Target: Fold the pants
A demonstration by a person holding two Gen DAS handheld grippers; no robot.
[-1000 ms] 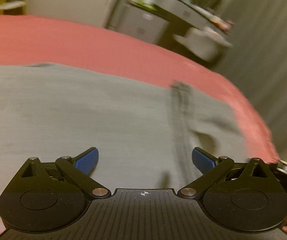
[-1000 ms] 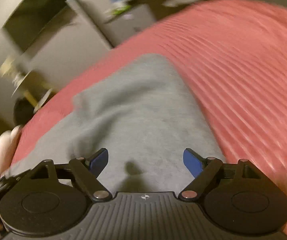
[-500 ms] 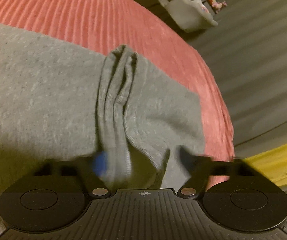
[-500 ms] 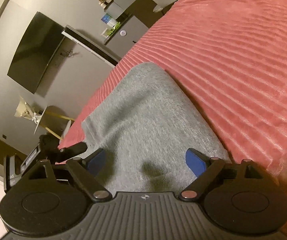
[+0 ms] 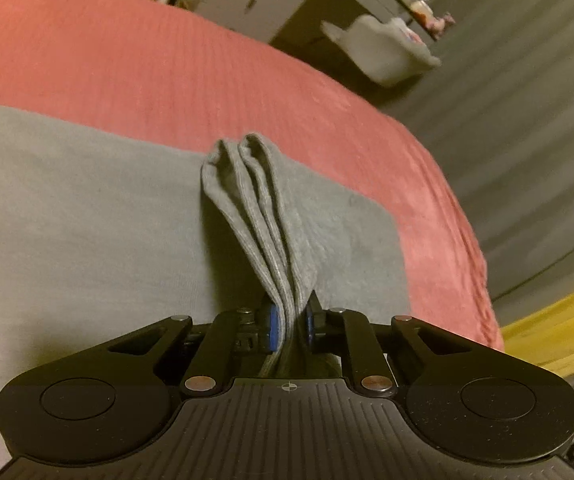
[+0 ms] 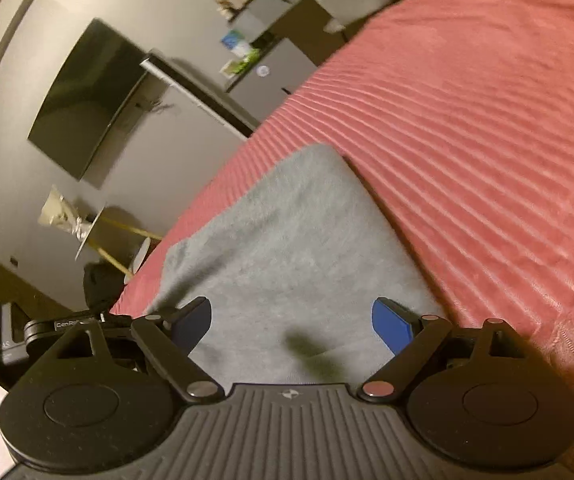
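left wrist view: the left gripper [image 5: 289, 326] is closed on the ribbed edge of the grey pants [image 5: 87, 232]; the blue pads [image 5: 272, 326] are pressed together with several fabric layers pinched between them. the clamped edge is drawn up into a ridge running from 6 o'clock toward 12 o'clock, while the rest of the garment is spread flat toward 9 o'clock on the red ribbed bedspread [image 5: 135, 64]. grey cabinets [image 5: 247, 0] are seen at 12 o'clock, beyond the bed.

right wrist view: the right gripper [image 6: 291, 326] is held with jaws spread wide, nothing between them; grey pants [image 6: 287, 240] lie beneath it at centre. red bedspread [image 6: 467, 128] is seen from 12 to 4 o'clock. a dark wall screen [image 6: 83, 100] is noted at 10 o'clock.
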